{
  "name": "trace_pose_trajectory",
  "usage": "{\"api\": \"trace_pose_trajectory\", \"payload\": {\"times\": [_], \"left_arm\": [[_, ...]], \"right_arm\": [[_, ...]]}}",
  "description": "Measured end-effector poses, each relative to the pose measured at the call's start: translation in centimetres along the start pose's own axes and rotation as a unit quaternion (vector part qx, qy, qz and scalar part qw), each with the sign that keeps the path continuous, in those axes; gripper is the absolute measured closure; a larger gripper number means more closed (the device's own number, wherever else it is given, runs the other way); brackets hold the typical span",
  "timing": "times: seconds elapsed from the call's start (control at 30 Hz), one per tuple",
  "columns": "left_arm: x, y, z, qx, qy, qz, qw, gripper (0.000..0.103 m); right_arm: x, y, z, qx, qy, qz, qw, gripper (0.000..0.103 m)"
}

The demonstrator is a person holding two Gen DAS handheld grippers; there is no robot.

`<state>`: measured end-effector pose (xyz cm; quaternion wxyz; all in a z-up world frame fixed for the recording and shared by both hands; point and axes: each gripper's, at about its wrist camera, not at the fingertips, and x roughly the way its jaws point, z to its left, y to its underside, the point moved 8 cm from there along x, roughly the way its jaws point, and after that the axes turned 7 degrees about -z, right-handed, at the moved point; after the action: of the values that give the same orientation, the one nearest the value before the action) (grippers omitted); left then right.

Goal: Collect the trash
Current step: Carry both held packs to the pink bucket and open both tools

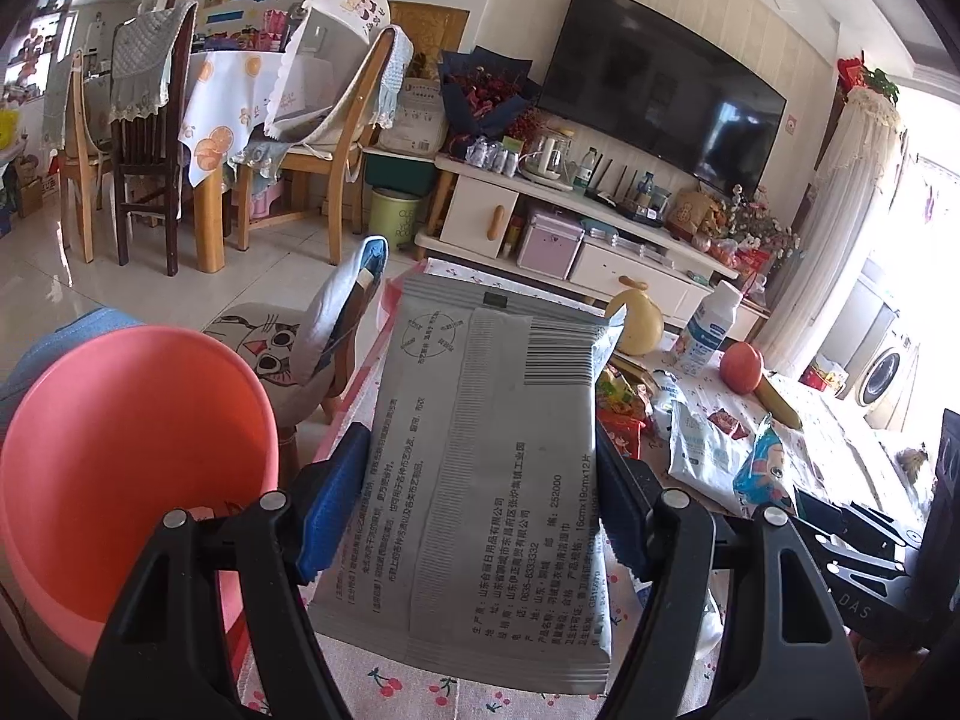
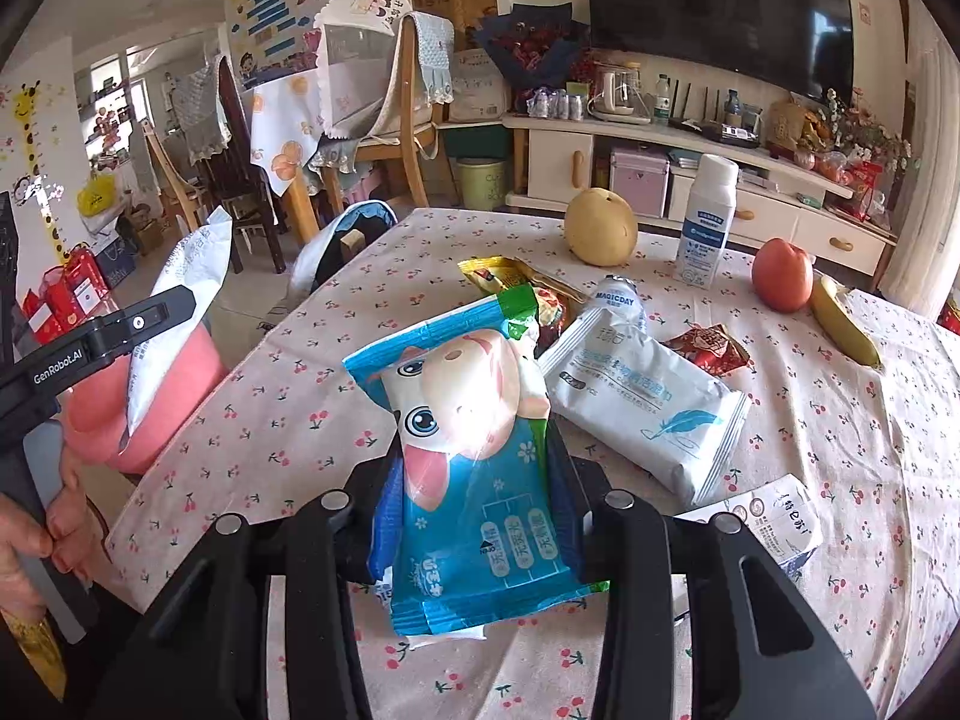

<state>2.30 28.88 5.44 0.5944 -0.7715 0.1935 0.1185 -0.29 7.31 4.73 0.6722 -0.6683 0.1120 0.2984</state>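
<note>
Left tongs [image 1: 480, 516] gripping grey packet [image 1: 486, 450], right tongs [image 2: 474, 516] clamping blue wrapper [image 2: 468, 480], fingertips hidden behind both.

Sunlit living room: pale tiled floor [image 1: 54, 276], wall television [image 1: 666, 90], wooden chairs [image 1: 336, 138], perhaps a washing machine [image 1: 888, 372].

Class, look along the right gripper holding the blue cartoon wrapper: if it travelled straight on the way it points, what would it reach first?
Probably the white wipes packet lying on the table just beyond the blue cartoon wrapper in the right gripper; depth is uncertain.
</note>
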Motion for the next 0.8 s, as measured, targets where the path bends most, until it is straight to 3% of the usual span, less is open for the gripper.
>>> {"api": "trace_pose_trajectory", "payload": {"times": [0.3, 0.57, 0.8], "left_arm": [[-1.7, -1.8, 2.9, -0.032, -0.013, -0.033, 0.9989, 0.032], [-3.1, -3.2, 7.9, -0.087, -0.041, -0.054, 0.9938, 0.032], [-3.9, -3.9, 14.0, -0.137, -0.098, -0.065, 0.9835, 0.032]], "right_arm": [[-0.2, -1.9, 5.6, -0.004, -0.049, -0.004, 0.999, 0.061], [0.5, -4.4, 14.0, -0.026, -0.117, -0.01, 0.993, 0.061], [1.7, -5.8, 21.2, -0.057, -0.168, -0.006, 0.984, 0.061]]}}
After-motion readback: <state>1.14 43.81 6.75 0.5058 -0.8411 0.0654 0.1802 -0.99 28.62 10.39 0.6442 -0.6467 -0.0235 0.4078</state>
